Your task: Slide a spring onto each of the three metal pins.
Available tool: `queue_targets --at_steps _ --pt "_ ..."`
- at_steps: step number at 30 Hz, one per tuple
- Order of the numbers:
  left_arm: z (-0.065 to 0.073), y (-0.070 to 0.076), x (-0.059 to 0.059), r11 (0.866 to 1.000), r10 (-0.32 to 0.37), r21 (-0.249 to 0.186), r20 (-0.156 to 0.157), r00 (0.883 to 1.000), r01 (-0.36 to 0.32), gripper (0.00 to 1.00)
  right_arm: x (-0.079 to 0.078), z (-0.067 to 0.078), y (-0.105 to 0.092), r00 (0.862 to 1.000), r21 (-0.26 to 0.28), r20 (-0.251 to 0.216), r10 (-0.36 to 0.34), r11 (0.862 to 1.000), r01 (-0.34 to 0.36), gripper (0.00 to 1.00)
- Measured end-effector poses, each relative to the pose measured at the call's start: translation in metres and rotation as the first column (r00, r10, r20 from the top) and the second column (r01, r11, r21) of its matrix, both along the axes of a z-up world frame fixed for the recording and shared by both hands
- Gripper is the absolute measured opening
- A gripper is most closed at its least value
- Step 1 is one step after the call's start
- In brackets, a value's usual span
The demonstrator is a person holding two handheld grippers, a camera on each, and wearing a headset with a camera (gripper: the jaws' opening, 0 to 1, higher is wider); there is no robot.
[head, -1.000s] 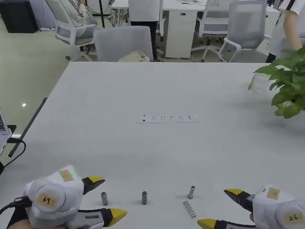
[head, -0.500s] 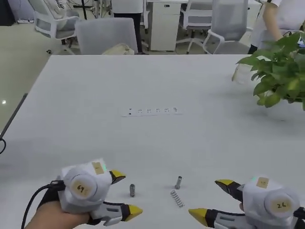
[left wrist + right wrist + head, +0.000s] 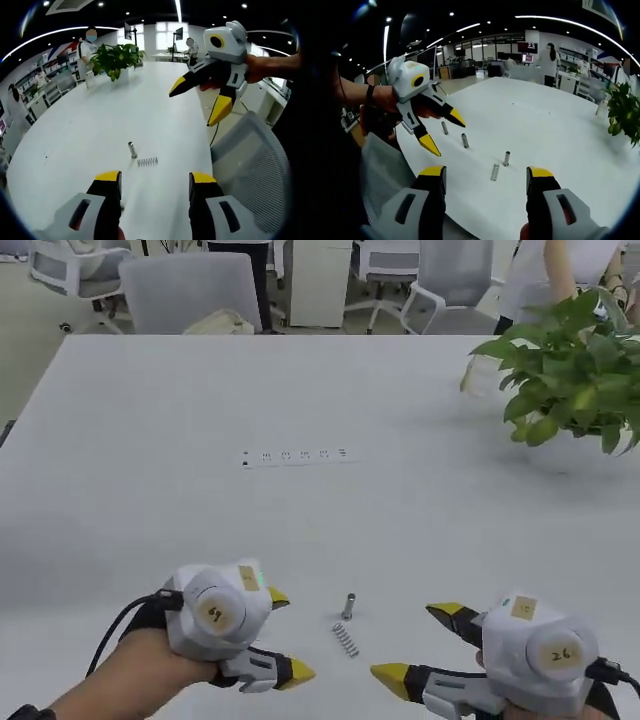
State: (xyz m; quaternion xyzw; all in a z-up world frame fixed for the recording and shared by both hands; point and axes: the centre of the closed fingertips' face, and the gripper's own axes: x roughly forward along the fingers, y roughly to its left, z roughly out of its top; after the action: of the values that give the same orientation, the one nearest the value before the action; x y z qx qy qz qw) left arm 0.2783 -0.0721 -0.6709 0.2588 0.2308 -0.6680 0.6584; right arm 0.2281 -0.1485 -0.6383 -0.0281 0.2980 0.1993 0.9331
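Loose spring [image 3: 345,639] lies flat on the worktop [image 3: 300,390] at lower centre of the head view, just beside an upright pin [image 3: 348,606], between the left gripper [image 3: 289,635] and right gripper [image 3: 414,643]; both sets of fingers [image 3: 296,672] are spread wide, holding nothing. Second pin [image 3: 465,140] and third pin [image 3: 444,128] stand left of centre in the right gripper view. Risk: the spring is thin and round, so an off-axis pinch may roll or flick it away, and a closing finger may knock the adjacent pin over if it is unfixed.
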Motion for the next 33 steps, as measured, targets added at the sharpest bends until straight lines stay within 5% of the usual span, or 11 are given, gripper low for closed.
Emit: queue_targets --at_steps 19,33 --pt "-0.036 -0.035 -0.012 0.995 -0.090 0.049 -0.034 0.995 0.091 0.47 -0.007 -0.005 -0.002 0.999 0.010 -0.025 0.020 1.000 -0.020 0.63" --pt "-0.065 -0.054 0.002 0.990 -0.101 0.089 -0.055 0.993 0.106 0.42 -0.010 -0.012 -0.010 0.999 0.025 -0.040 0.021 0.999 -0.020 0.63"
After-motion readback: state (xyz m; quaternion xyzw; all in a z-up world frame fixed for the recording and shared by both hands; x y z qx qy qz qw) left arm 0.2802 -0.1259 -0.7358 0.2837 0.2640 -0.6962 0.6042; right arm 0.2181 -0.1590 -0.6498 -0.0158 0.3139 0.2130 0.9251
